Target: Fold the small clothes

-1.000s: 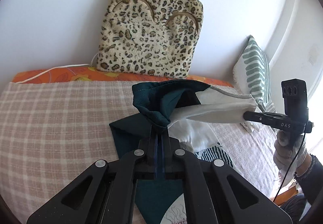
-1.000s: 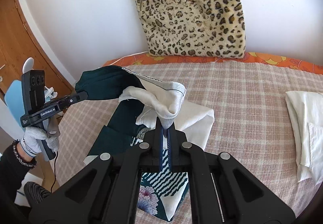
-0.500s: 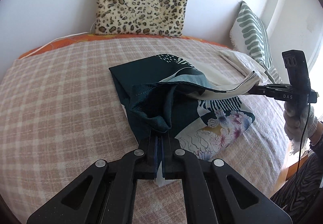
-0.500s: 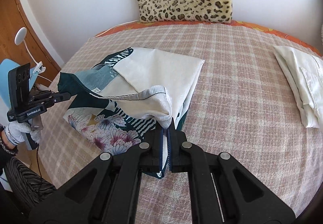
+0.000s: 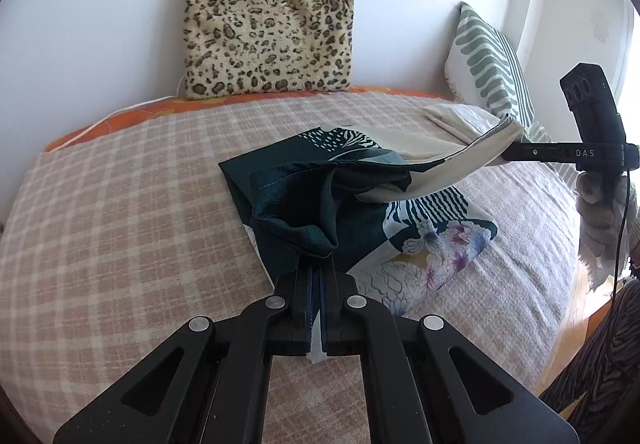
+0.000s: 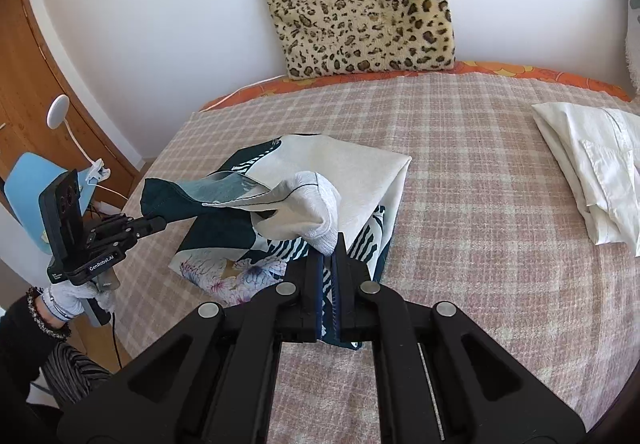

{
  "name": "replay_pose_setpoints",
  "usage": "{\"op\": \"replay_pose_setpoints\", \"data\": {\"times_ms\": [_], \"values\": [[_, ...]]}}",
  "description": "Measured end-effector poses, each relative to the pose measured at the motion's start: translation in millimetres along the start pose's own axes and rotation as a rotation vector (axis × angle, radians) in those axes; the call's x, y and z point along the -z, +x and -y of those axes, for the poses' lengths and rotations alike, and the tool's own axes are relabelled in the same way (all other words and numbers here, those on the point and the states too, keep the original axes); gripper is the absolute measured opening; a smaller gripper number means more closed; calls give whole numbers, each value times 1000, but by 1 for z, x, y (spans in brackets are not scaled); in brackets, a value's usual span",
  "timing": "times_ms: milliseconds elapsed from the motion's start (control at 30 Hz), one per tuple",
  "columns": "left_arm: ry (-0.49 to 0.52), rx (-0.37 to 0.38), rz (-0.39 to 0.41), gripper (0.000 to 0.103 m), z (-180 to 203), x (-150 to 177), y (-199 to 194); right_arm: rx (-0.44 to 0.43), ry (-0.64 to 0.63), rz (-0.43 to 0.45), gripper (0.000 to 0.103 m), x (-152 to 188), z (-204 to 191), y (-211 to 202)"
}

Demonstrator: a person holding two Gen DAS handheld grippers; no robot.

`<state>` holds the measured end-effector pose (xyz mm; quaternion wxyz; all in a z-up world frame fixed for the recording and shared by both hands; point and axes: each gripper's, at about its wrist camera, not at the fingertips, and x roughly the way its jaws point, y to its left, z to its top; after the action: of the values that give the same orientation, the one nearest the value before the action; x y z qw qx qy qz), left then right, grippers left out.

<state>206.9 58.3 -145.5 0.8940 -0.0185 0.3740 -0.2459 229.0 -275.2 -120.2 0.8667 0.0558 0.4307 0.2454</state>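
matt printed cloth garment (image 5: 420, 240), fuzzy leopard cushion (image 5: 268, 20)

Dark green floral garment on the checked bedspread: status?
Left gripper, right gripper shut on dark green floral garment corners. Half folded, edge lifted. White folded cloth clear.

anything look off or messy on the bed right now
Nothing damaged or spilled. The patterned garment is only half folded: its near edge hangs bunched in the air, pinched by the left gripper and the right gripper. The leopard cushion leans askew against the wall. The white folded cloth lies tidy.
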Motion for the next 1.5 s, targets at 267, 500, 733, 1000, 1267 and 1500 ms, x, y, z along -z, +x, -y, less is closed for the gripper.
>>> {"op": "replay_pose_setpoints", "data": {"times_ms": [267,500,733,1000,1267,1500], "values": [[78,-64,-93,8,-2,25,-3,111,-7,-139,6,48,23,17],[-24,-67,-44,10,-27,31,-35,125,-48,-64,37,55,10,-21],[40,-37,-74,27,1,24,-13,70,-247,-83,41,50,-66,15],[25,-66,-71,27,3,15,9,142,-428,-118,41,35,-116,91],[118,-155,-9,2,10,-5,5,245,-498,-155,2,21,-112,110],[344,-238,94,2,35,-13,-26,184,-460,-90,2,-8,-108,66]]}}
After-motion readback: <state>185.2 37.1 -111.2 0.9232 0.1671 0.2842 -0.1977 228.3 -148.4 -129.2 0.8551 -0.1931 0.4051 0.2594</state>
